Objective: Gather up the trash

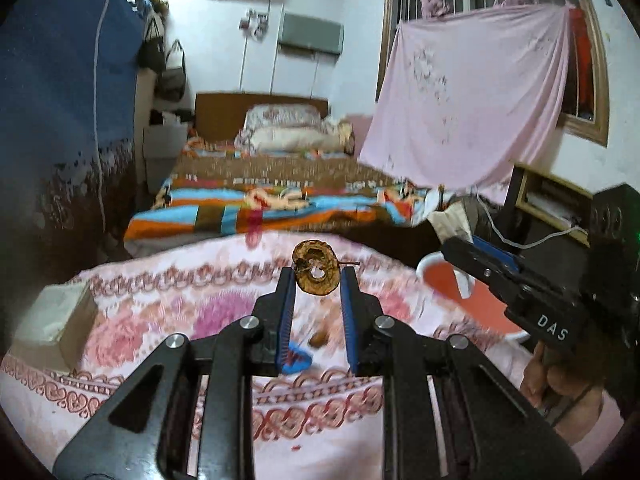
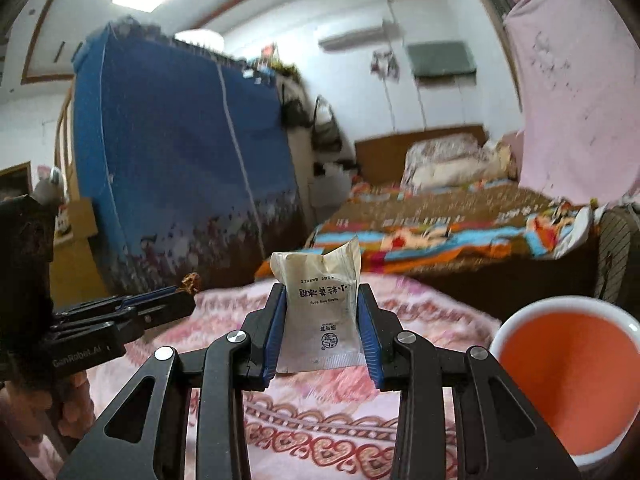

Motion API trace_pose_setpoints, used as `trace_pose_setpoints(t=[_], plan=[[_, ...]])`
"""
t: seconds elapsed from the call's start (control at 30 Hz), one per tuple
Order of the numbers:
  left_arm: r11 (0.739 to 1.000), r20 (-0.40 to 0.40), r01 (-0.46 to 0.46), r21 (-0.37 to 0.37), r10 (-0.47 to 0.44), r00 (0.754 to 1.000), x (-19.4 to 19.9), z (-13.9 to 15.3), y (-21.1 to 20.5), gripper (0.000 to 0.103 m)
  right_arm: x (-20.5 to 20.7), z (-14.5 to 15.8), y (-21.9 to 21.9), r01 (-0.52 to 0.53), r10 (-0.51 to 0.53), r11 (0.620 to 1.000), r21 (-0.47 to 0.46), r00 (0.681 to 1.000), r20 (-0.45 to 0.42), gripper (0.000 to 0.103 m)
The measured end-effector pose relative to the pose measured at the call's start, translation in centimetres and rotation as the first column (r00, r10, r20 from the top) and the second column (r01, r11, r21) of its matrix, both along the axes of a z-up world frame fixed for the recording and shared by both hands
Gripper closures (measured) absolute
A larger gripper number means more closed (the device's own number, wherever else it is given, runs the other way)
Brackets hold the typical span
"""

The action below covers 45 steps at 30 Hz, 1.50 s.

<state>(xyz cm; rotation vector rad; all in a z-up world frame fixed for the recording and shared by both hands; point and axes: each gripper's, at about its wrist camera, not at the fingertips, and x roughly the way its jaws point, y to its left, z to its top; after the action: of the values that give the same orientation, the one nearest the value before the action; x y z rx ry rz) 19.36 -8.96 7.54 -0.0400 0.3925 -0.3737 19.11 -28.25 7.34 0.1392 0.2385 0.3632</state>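
A brown, shrivelled ring-shaped fruit scrap (image 1: 316,270) with a short stem is pinched between the blue pads of my left gripper (image 1: 318,278), lifted above the pink flowered tablecloth (image 1: 160,304). My right gripper (image 2: 322,294) is shut on a white printed sachet (image 2: 320,320), also held above the cloth. In the left wrist view the right gripper (image 1: 476,254) reaches in from the right with the sachet (image 1: 452,222) at its tip. The right wrist view shows the left gripper (image 2: 176,300) at the left, level with mine, and the fruit scrap (image 2: 191,282) at its tip.
An orange bin with a white rim (image 2: 568,376) stands at the right edge of the table, also seen as the bin (image 1: 472,296). A tissue box (image 1: 52,328) lies at the left. A small blue scrap (image 1: 296,358) and a brown bit (image 1: 320,338) lie on the cloth. A bed (image 1: 260,196) stands behind.
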Motion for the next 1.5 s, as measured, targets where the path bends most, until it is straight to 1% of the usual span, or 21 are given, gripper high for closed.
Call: trace_pose_setpoints(t=[0.1, 0.2, 0.3, 0.47, 0.67, 0.9, 1.13, 1.27, 1.5], plan=[[1.000, 0.051, 0.007, -0.005, -0.007, 0.999, -0.4, 0.7, -1.0, 0.096, -0.9, 0.8, -0.8, 0.050, -0.050, 0.999, -0.001, 0.996, 0.073, 0.071], [1.000, 0.104, 0.021, 0.007, -0.022, 0.994, -0.9, 1.5, -2.3, 0.096, -2.0, 1.5, -1.9, 0.106, -0.107, 0.994, 0.017, 0.983, 0.147, 0.071], [0.999, 0.156, 0.041, 0.021, -0.043, 0.987, -1.3, 2.3, -3.6, 0.096, -2.9, 2.0, -3.3, 0.146, -0.152, 0.988, 0.043, 0.970, 0.188, 0.071], [0.995, 0.208, 0.092, 0.034, -0.097, 0.973, -1.6, 3.4, -5.8, 0.096, -3.3, 2.3, -5.5, 0.207, -0.223, 0.974, 0.093, 0.952, 0.210, 0.070], [0.985, 0.225, 0.161, 0.054, -0.169, 0.960, -1.5, 4.0, -8.5, 0.096, -3.9, 2.6, -8.3, 0.280, -0.308, 0.948, 0.150, 0.926, 0.217, 0.070], [0.969, 0.218, 0.236, 0.071, -0.246, 0.944, -1.2, 4.2, -11.6, 0.096, -4.3, 2.2, -11.0, 0.371, -0.403, 0.909, 0.190, 0.898, 0.174, 0.070], [0.946, 0.150, 0.313, 0.083, -0.322, 0.935, 0.1, 3.6, -14.6, 0.096, -4.6, 1.8, -13.5, 0.435, -0.468, 0.874, 0.217, 0.874, 0.131, 0.070], [0.937, 0.115, 0.338, 0.086, -0.346, 0.931, 0.5, 3.2, -16.4, 0.096, -4.5, 1.5, -14.0, 0.463, -0.492, 0.859, 0.217, 0.865, 0.101, 0.070], [0.928, 0.057, 0.362, 0.094, -0.368, 0.928, 1.1, 2.4, -18.2, 0.096, -3.9, 1.0, -15.1, 0.502, -0.522, 0.835, 0.225, 0.852, 0.036, 0.069]])
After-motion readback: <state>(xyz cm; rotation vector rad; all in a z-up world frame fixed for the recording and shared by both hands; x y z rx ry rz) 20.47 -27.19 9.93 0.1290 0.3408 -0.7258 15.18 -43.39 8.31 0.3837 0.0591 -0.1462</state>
